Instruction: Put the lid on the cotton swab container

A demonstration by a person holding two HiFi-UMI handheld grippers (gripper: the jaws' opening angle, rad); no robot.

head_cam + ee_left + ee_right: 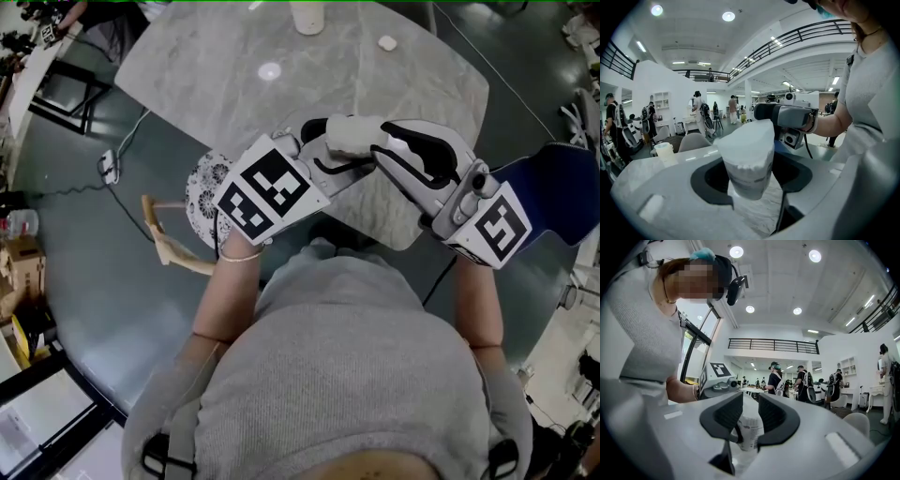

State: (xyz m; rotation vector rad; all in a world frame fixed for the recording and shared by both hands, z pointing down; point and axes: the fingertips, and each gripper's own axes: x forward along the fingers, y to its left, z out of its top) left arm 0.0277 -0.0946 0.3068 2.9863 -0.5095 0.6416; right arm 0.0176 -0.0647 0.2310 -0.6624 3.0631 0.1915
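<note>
**A:** Start with the big marble table (234,66). It's broad and mostly bare, with only a white cup (307,17) and a small white bit (387,42) out at the far edge.

**B:** And all the action is at the near edge, tight against the person's chest. The left gripper (325,150) is clasped wide round the body of the cotton swab container (747,180), as I read it. The right gripper (384,150) is pinched hard on the top end, where the frosted lid (749,138) sits.

**A:** Is the lid fully on?

**B:** It looks capped, but I can't tell whether it's pressed home.

**A:** What's the danger here?

**B:** The container is tilted and up in the air, over the table's near rim. If the right claw pushes off-line, the lid could cock and jam on one side. Squeeze too hard and those thin walls may bow, and the lid could pop off. And if it slips out of the claws, it could miss the marble and go past the edge.

**A:** How much room is there to work?

**B:** There's plenty to the far side and left, over open marble. It's cramped on the near side, with the torso right behind, and the two grippers are almost nose to nose.
</note>
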